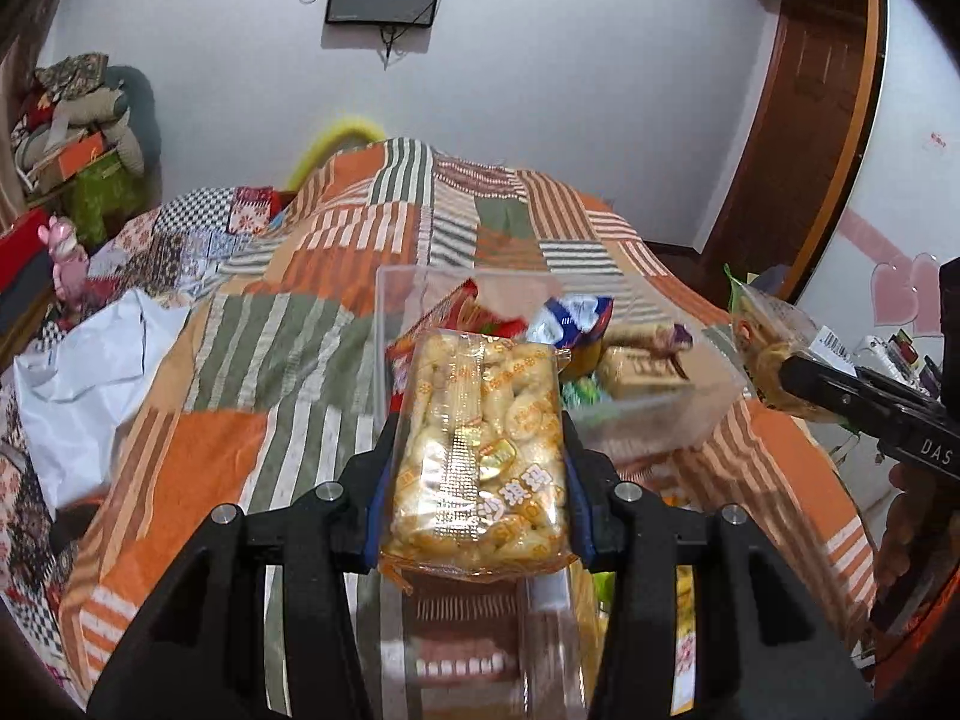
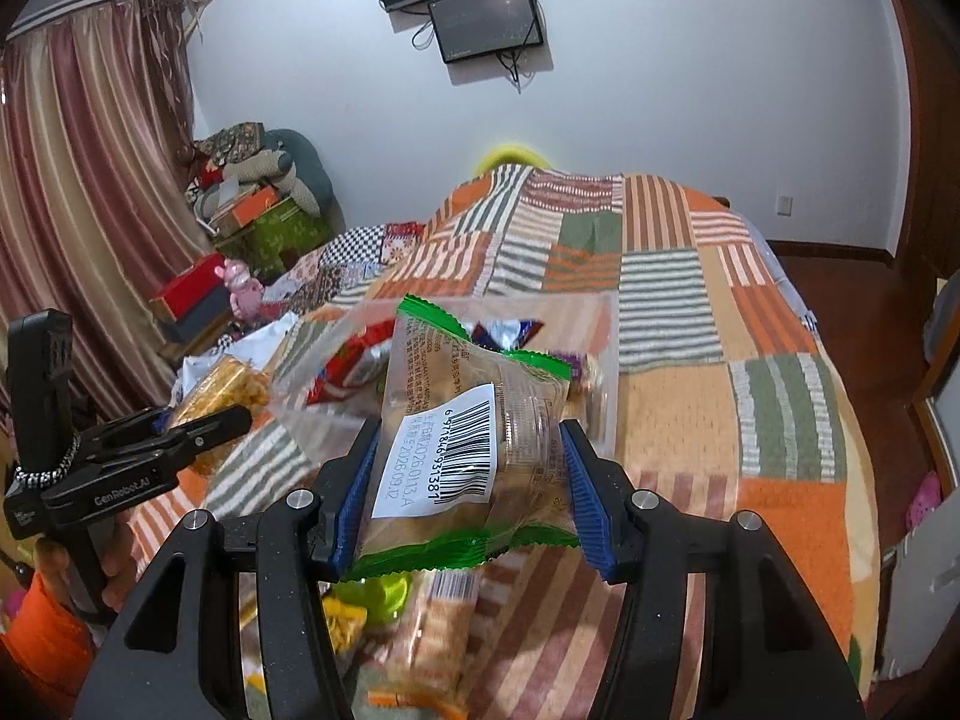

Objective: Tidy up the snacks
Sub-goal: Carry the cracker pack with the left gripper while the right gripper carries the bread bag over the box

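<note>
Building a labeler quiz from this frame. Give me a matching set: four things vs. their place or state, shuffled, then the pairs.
Things:
1. orange-wrapped snack pack
2. green-edged snack pack
3. clear plastic bin
4. white plastic bag

Place or state:
A. lying on the patchwork bedspread, far left
B. clamped between the left gripper jaws
C. on the bed, already holding several snacks
D. clamped between the right gripper jaws, barcode label facing the camera

Pairs: 1-B, 2-D, 3-C, 4-A
</note>
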A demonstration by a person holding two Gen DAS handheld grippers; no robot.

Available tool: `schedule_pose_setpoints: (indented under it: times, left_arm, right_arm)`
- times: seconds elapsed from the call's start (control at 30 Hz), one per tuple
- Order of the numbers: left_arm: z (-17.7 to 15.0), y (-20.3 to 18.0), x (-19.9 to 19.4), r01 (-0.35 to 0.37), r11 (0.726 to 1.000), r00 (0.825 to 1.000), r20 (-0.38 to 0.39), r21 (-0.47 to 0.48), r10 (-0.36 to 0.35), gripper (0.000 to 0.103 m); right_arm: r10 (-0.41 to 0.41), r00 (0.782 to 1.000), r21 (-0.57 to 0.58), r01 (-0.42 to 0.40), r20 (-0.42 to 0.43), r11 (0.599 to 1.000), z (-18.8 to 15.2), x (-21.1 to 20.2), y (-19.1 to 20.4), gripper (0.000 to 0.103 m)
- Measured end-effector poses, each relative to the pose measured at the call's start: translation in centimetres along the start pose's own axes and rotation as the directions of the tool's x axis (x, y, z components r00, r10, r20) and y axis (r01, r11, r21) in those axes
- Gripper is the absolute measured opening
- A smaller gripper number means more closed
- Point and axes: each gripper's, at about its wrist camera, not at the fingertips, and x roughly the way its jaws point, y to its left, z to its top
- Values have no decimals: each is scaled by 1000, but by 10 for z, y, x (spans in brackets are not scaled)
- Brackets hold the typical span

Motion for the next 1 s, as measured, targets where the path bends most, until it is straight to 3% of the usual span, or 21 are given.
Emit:
schedule_pose_setpoints:
  times: [0.53, 1.0]
  left_arm:
    - [57, -23, 44, 36, 998, 999, -7, 45, -36, 46]
    - [81, -30, 101, 59, 998, 996, -73, 17, -57, 46]
  right_arm:
    - [-42, 998, -17, 43, 49, 999, 35, 22, -6, 53]
    - [-34, 999, 26, 34, -11, 999, 46, 63, -18, 53]
